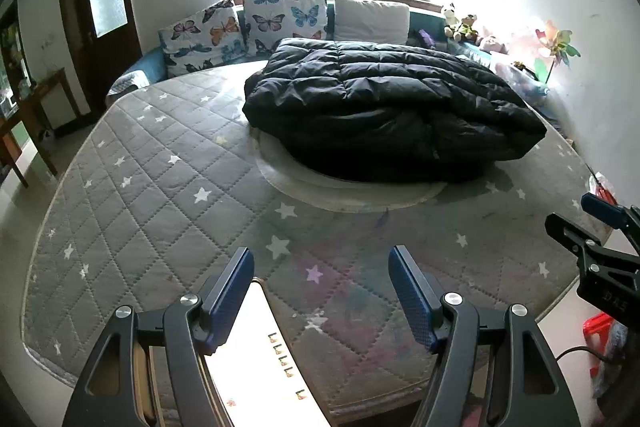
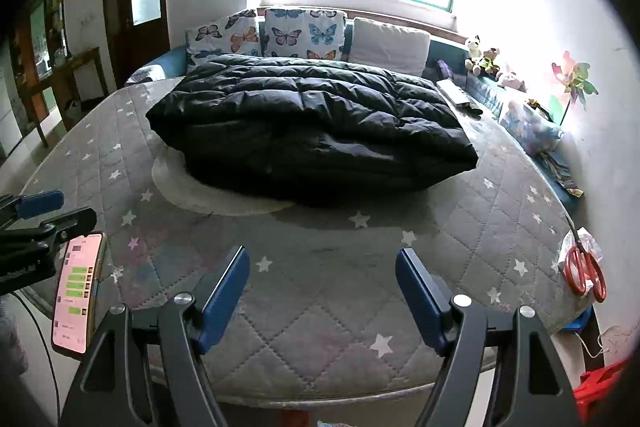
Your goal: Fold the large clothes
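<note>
left hand-held gripper (image 1: 322,291) and right hand-held gripper (image 2: 322,291) both hover with fingers spread, holding nothing, over the near edge of the bed (image 2: 332,315). well ahead of both lies the black puffer coat (image 2: 312,131), bundled on a pale round mat (image 2: 208,195). a lit phone (image 2: 78,291) sits just left of the right gripper, red scissors (image 2: 586,275) off to its right (a snag risk). slippery padding may slide from a shallow pinch.

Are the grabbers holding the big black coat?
No. Both the left gripper and right gripper are open and empty; the coat lies untouched.
</note>
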Available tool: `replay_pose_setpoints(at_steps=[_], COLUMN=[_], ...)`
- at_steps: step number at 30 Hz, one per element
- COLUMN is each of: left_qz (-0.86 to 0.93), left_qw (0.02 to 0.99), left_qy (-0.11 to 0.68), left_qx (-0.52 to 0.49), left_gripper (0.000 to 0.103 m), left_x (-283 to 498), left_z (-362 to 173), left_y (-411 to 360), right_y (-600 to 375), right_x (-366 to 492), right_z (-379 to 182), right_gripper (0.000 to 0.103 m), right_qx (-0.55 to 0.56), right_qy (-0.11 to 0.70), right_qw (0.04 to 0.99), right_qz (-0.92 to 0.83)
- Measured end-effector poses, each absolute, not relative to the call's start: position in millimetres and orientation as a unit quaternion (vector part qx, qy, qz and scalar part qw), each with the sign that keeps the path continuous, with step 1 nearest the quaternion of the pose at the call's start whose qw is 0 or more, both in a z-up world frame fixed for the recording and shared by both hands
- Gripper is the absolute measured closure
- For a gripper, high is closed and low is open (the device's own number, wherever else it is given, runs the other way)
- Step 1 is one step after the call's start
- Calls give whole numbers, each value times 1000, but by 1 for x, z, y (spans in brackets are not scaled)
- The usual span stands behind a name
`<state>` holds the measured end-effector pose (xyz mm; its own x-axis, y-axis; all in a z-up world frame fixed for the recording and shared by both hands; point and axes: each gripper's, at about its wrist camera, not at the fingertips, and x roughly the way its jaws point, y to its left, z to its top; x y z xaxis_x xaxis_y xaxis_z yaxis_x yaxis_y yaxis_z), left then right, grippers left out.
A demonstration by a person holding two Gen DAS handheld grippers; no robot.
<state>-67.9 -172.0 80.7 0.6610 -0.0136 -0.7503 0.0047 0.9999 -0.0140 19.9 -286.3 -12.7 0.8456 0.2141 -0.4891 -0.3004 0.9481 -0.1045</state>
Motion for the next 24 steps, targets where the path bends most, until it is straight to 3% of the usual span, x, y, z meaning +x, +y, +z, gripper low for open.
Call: replay_pose_setpoints(at_steps=[24], left_qz=[11], left_qw=[916], left_qy=[401], left_qx=[15], left_gripper=[29], left_x=[-71], left_z=[77], left_y=[-174], right_y=[-280], right_x=[14], right_z=[-18], right_gripper=[21], right_qx=[-89], right_qy=[248], right_qw=[954], right_qz=[145])
